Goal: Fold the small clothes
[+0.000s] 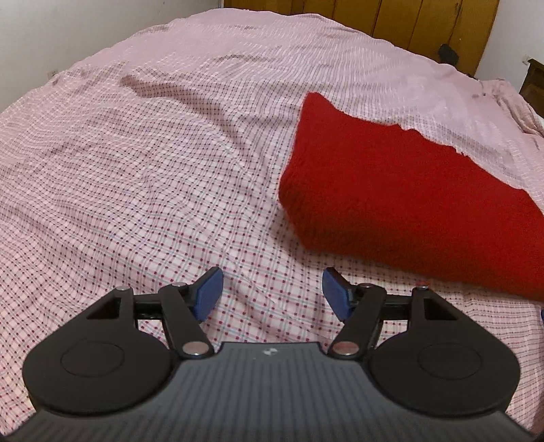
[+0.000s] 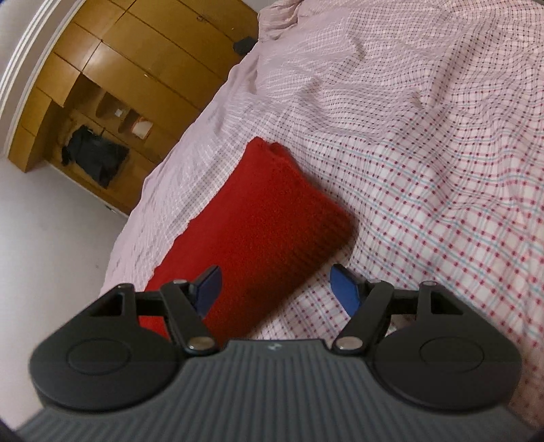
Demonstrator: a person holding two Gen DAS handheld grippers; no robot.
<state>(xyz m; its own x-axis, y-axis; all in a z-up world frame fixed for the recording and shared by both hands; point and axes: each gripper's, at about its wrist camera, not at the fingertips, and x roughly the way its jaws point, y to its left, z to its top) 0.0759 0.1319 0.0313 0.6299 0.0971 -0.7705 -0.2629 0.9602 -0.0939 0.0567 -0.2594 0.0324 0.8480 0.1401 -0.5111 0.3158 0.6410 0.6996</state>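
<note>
A red knitted garment (image 1: 401, 190) lies folded into a thick rectangle on the pink checked bedsheet (image 1: 153, 176), at the right of the left wrist view. My left gripper (image 1: 272, 292) is open and empty, hovering over bare sheet just left of and in front of the garment. In the right wrist view the same red garment (image 2: 258, 217) lies near the bed's edge. My right gripper (image 2: 277, 289) is open and empty, above the garment's near end, its left finger over the red cloth and its right finger over the sheet (image 2: 425, 170).
A wooden wardrobe (image 2: 136, 61) with open shelves and dark clothes stands beyond the bed's edge. White floor (image 2: 51, 221) lies beside the bed. The wooden wardrobe (image 1: 408, 23) also shows behind the far side of the bed. The sheet has wrinkles.
</note>
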